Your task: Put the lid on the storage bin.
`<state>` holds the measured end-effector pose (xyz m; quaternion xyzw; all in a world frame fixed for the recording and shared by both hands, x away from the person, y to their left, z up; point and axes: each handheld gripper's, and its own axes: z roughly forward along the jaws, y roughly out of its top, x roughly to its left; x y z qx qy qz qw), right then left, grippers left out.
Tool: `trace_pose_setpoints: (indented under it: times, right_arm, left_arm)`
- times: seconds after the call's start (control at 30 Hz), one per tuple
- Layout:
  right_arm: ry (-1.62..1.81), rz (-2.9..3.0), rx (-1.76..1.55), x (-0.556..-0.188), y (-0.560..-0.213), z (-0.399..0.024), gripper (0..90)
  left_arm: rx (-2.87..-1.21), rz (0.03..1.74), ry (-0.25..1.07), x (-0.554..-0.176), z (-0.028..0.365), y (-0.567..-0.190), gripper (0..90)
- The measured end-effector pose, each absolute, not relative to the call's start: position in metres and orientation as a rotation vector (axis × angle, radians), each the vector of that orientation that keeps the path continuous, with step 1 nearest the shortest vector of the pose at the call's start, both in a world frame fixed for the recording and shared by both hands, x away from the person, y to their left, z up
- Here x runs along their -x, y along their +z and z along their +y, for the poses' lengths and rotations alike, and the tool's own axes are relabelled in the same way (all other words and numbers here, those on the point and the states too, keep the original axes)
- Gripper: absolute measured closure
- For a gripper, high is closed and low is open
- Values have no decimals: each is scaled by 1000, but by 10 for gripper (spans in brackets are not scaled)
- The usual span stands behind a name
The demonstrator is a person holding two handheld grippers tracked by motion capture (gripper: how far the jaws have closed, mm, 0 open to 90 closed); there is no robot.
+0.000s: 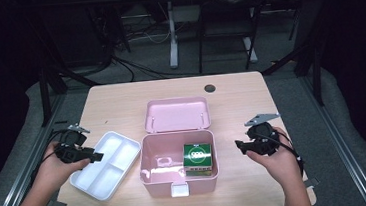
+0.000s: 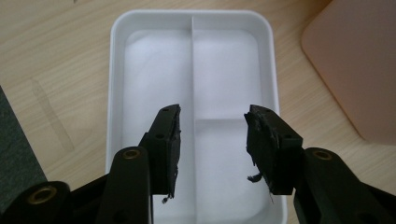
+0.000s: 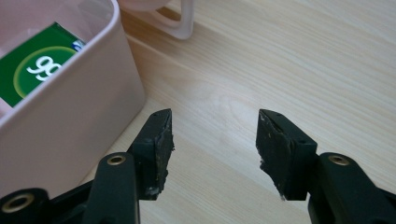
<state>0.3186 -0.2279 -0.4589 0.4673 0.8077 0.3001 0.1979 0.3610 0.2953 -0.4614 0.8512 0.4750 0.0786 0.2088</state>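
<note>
On the pale wooden tabletop (image 1: 120,96) the biggest thing is the pink plastic storage box (image 1: 152,173), standing open in the middle with its lid (image 1: 177,114) lying flat just behind it; a green carton (image 1: 197,155) stands in its right half. Left of the box, close by but apart, lies the white divided tray (image 1: 107,163), angled, with one long compartment and two shorter ones, all bare. The left gripper (image 1: 98,156) hangs over the tray's near-left end, jaws parted to either side of the long divider (image 2: 192,70) and holding nothing. The tray looks like light, stiff, thin-walled plastic, smooth and probably slippery; it would likely skate on the wood if nudged, so a pinch on the rim (image 2: 111,93) or on the upright divider seems the safest hold, with modest force to avoid flexing it. The right gripper (image 1: 237,145) waits over bare wood just right of the box wall, jaws likewise apart and empty; its view shows the box's front latch (image 3: 180,21).
</note>
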Motion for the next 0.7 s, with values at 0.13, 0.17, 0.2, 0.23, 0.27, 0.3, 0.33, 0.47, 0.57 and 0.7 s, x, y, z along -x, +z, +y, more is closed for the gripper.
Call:
trace_pose_setpoints:
  times: [0.13, 0.17, 0.2, 0.23, 0.27, 0.3, 0.33, 0.47, 0.57, 0.7]
  right_arm:
    - [921, 2224, -1316, -316, -453, -230, 473]
    - [935, 2223, -1314, -315, -452, -230, 473]
    - [942, 2221, -1317, -315, -452, -231, 473]
    - [953, 2239, -1321, -315, -451, -231, 473]
    - [947, 2232, -1318, -315, -451, -231, 473]
    - [957, 2225, -1318, -315, -452, -230, 473]
    - [958, 2229, -1320, -315, -452, -231, 473]
    - [966, 2233, -1325, -315, -452, -231, 472]
    - [985, 2231, -1330, -315, -451, -233, 471]
    - [971, 2244, -1340, -315, -451, -236, 467]
  left_arm:
    - [-2479, 1342, 229, -369, 289, -474, 532]
    - [-2493, 1340, 223, -370, 287, -476, 533]
    - [-2520, 1331, 208, -372, 284, -479, 549]
    - [-2543, 1342, 195, -374, 279, -483, 573]
    - [-2568, 1342, 201, -376, 277, -486, 597]
    - [-2594, 1338, 200, -377, 275, -489, 617]
    - [-2620, 1338, 191, -380, 271, -493, 625]
    - [-2672, 1371, 167, -387, 264, -504, 668]
    - [-2688, 1396, 161, -391, 263, -510, 688]
    - [-2721, 1403, 142, -393, 261, -517, 711]
